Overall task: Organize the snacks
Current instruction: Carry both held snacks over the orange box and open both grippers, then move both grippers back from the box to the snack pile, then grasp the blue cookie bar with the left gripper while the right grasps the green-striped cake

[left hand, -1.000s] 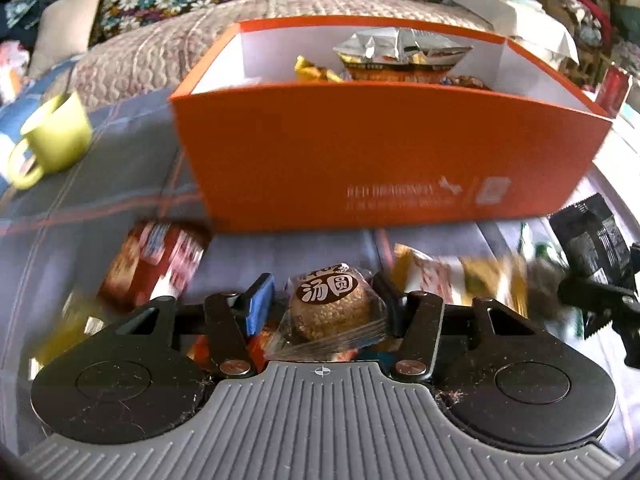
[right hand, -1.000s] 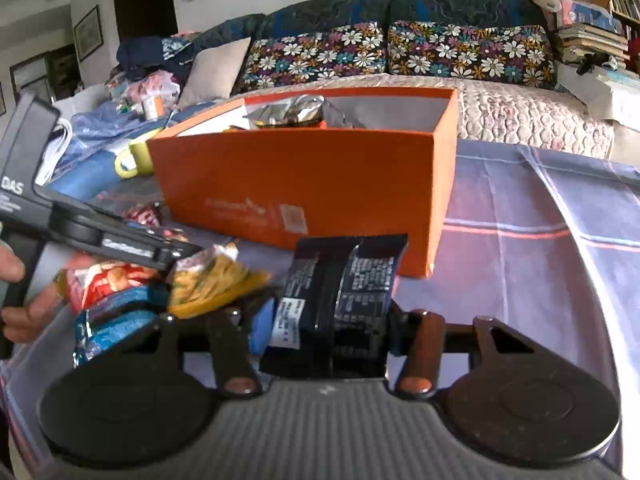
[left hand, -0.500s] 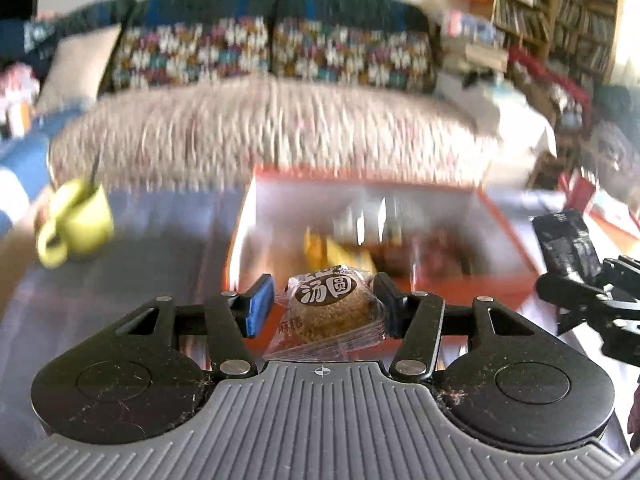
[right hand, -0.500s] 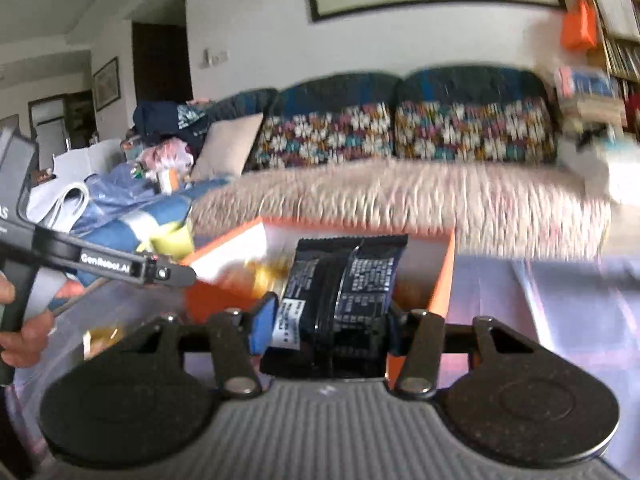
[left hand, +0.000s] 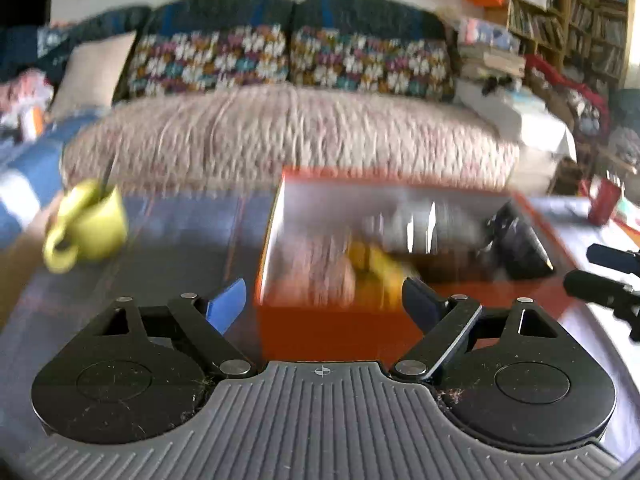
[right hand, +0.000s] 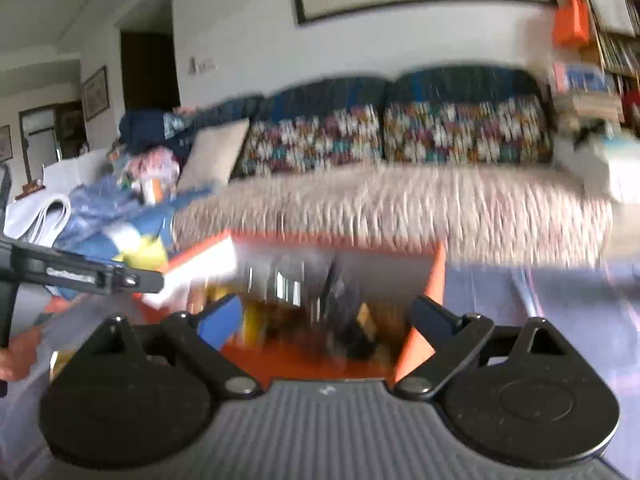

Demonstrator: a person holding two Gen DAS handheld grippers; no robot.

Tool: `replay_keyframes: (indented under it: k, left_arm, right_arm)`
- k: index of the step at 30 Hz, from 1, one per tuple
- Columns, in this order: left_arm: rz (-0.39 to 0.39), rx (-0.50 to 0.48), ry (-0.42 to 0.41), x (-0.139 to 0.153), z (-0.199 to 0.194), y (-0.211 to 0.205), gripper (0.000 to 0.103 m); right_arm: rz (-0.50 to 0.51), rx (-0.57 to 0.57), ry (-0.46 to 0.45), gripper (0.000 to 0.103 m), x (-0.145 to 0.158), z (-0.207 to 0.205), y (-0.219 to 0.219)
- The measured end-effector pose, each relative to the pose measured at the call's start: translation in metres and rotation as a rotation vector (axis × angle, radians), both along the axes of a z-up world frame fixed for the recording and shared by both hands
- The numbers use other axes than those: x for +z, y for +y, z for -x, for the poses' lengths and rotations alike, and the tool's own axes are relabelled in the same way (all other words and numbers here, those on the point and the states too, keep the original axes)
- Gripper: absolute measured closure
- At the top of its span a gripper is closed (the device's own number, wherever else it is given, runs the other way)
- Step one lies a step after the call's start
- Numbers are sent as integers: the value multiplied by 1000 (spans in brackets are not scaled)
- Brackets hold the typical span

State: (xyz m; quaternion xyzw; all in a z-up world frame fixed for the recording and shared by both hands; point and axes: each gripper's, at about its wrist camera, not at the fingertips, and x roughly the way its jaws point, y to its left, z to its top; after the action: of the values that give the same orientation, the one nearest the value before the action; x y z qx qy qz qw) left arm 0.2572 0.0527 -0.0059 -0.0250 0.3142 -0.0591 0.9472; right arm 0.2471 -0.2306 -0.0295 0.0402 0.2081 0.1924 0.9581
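- Left gripper (left hand: pixel 322 300): jaws have just been opening, now wide, nothing between them; it hangs over the orange box (left hand: pixel 332 332).
- Right gripper (right hand: pixel 326 320): jaws likewise just spread, empty, over the same box.
- Snacks (left hand: pixel 380 268) lie blurred inside the box, a black packet (left hand: pixel 520 248) at its right end.
- Green mug (left hand: pixel 90 226) stands left of the box on the counter (left hand: pixel 180 240); sofa (left hand: pixel 288 136) behind.

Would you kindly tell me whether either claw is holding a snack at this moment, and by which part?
Nothing is held. The left claw and right claw have just been opening, empty, above the orange box.
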Motion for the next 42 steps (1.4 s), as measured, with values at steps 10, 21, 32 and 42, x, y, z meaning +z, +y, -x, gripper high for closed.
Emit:
replay_keyframes:
  k: [10, 21, 32, 42]
  left_arm:
    - [28, 41, 188, -63, 129, 1, 33]
    - [26, -6, 138, -54, 171, -11, 30]
    - [-6, -98, 66, -54, 133, -39, 32]
    - [-42, -151, 78, -59, 116, -70, 49]
  right_arm:
    - [-65, -132, 192, 10, -56, 75, -34]
    - [-86, -83, 217, 10, -58, 103, -12]
    - [-62, -141, 270, 10, -59, 100, -22]
    - [-67, -168, 286, 10, -60, 84, -23]
